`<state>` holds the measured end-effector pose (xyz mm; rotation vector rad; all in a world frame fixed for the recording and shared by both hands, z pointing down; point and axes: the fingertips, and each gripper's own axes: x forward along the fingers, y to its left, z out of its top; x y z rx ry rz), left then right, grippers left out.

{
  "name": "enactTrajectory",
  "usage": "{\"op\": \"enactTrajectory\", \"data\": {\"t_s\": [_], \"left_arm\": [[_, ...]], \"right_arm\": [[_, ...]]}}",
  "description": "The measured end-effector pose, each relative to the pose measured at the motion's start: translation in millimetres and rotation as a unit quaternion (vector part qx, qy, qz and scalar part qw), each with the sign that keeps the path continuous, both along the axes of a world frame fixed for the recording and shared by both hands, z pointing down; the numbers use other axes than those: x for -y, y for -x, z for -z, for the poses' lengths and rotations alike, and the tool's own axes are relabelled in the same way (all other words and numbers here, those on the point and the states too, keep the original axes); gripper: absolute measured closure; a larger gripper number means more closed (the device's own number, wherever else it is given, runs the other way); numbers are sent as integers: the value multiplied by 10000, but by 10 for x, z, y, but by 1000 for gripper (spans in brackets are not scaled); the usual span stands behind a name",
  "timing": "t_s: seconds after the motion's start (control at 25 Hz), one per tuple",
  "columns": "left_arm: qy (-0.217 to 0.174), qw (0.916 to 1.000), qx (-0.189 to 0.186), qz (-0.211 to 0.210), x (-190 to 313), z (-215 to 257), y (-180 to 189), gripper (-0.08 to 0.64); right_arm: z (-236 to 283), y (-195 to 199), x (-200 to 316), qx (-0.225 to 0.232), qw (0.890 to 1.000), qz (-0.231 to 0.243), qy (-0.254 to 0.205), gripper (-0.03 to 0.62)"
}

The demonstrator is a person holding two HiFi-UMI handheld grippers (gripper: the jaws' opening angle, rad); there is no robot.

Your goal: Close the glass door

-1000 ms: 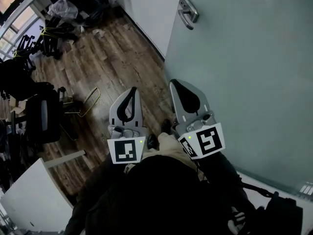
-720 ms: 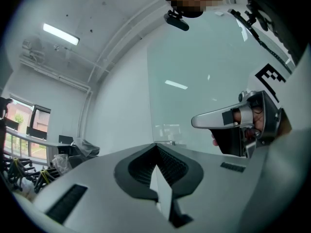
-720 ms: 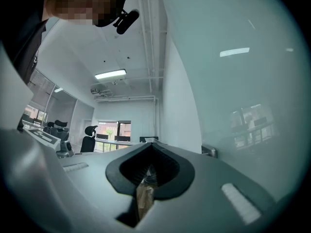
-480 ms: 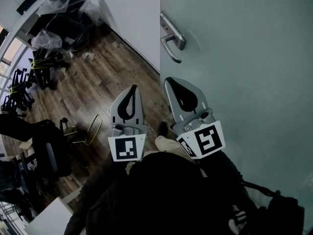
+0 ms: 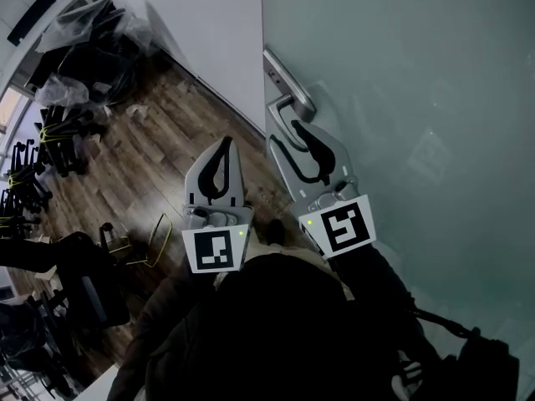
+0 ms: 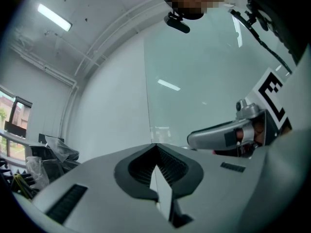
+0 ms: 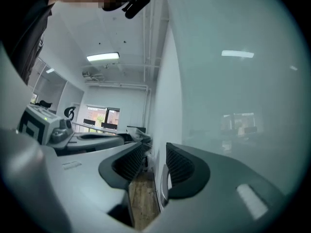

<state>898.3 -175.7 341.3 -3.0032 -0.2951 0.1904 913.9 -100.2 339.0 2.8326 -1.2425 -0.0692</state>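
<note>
Frosted glass door [image 5: 401,98] stood right of the white wall [image 5: 217,32], its lever handle [image 5: 291,88] lying along the pane. The right gripper's [image 5: 284,136] jaws had just spread at the handle; the left gripper [image 5: 222,144] was pinched together, empty.

Floor [image 5: 180,153]: dark wood planks, running up to the foot of the white wall [image 5: 209,32] and the glass door [image 5: 401,98].

On it, from my head view:
- Heap of black chair parts [image 5: 100,61] against the wall at top left, some of it under clear plastic wrap [image 5: 71,23].
- Small pale scrap [image 5: 134,109] just beside the heap.
- More black chair bases [image 5: 29,182] stacked along the left edge.
- Thin yellowish wire frame [image 5: 160,224] on bare planks, near a black office chair [image 5: 88,286] at lower left. Can't tell if those two touch.

My right gripper view shows a strip of the same planks low down, along the door's edge.
</note>
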Motion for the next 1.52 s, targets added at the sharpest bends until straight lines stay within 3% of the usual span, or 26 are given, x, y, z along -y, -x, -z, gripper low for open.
{"op": "enactTrajectory", "data": {"t_s": [0.28,0.4,0.72,0.76,0.8,1.0,1.52], "left_arm": [[48,9996,169,-233,107,-115,-278,563],[18,9994,200,-297,131,-214,-220,563],[-92,9991,254,-321,233,-152,-262,563],[-98,9991,258,-307,251,-148,-258,563],[-99,9992,255,-295,266,-149,-251,563],[-67,9994,261,-201,284,-180,-184,564],[84,9964,312,788,754,-114,621,563]], "right_arm": [[-295,-240,54,-19,9926,-783,926,460],[-507,-229,54,411,9920,-809,875,460],[-812,-479,85,836,9881,-873,950,463],[-835,-487,91,859,9880,-847,969,471],[-850,-487,98,875,9881,-809,968,518],[-882,-459,115,1109,9886,-651,778,528],[-732,-47,458,1366,9885,-184,629,529]]}}
